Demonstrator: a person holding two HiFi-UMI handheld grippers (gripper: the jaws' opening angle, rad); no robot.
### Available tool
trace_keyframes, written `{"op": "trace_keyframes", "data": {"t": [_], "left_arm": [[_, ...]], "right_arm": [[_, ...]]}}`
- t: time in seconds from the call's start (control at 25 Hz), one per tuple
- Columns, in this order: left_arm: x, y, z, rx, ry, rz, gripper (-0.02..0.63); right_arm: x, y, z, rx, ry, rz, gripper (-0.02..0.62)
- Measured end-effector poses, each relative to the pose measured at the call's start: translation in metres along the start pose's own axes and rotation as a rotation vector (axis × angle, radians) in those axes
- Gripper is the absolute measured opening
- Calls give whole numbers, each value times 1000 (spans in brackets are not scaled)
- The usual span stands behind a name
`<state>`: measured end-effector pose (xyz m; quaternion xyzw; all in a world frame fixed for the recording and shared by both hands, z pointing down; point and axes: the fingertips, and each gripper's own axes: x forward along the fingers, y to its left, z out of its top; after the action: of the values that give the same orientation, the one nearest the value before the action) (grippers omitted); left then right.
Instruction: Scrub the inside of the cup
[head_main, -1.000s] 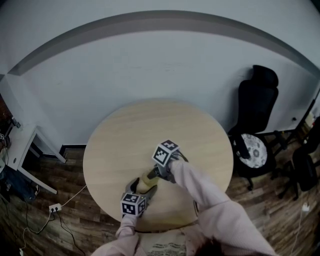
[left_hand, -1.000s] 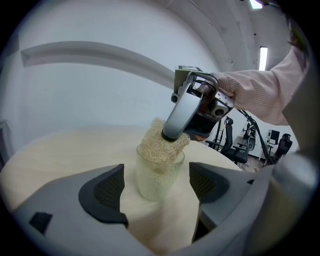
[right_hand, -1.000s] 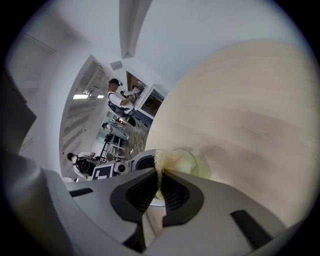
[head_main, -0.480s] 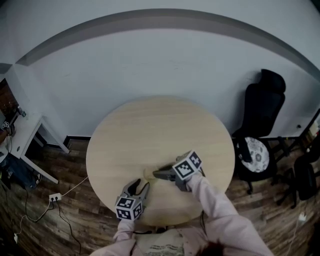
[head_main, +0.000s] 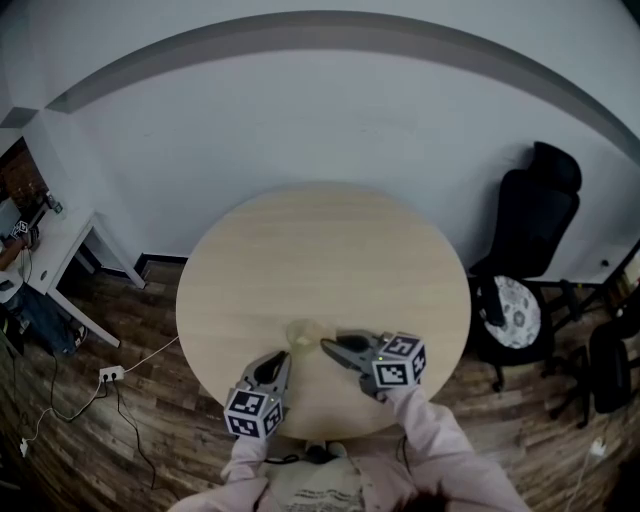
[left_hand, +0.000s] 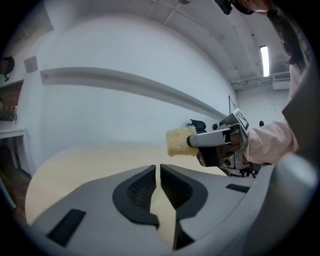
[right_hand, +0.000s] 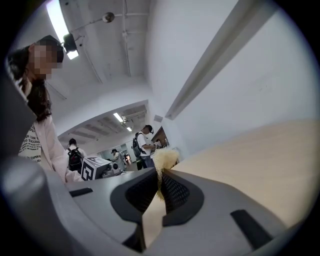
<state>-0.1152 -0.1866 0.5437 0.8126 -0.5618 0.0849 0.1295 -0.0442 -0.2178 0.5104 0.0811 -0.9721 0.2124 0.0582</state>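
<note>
In the head view a pale, translucent cup stands on the round wooden table near its front edge. Neither gripper touches it, and I cannot see it in either gripper view. My left gripper hovers just in front-left of the cup. Its jaws have just been closing and now stand shut with nothing between them. My right gripper points left from the cup's right side, shut on a yellow fluffy sponge.
A black office chair and a seat with a patterned cushion stand right of the table. At the left are a white desk and a power strip with cables on the wood floor. People stand far behind.
The left gripper has come off the cup and drawn back, its jaws closing. The right gripper has lifted the sponge out of the cup and swung right, now pointing left.
</note>
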Motion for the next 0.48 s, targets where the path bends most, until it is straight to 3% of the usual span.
{"op": "trace_keyframes", "data": {"t": [0.48], "left_arm": [[-24, -11, 7, -3, -39, 33, -3]], "right_arm": [[-28, 16, 1, -65, -163, -40, 28]]}}
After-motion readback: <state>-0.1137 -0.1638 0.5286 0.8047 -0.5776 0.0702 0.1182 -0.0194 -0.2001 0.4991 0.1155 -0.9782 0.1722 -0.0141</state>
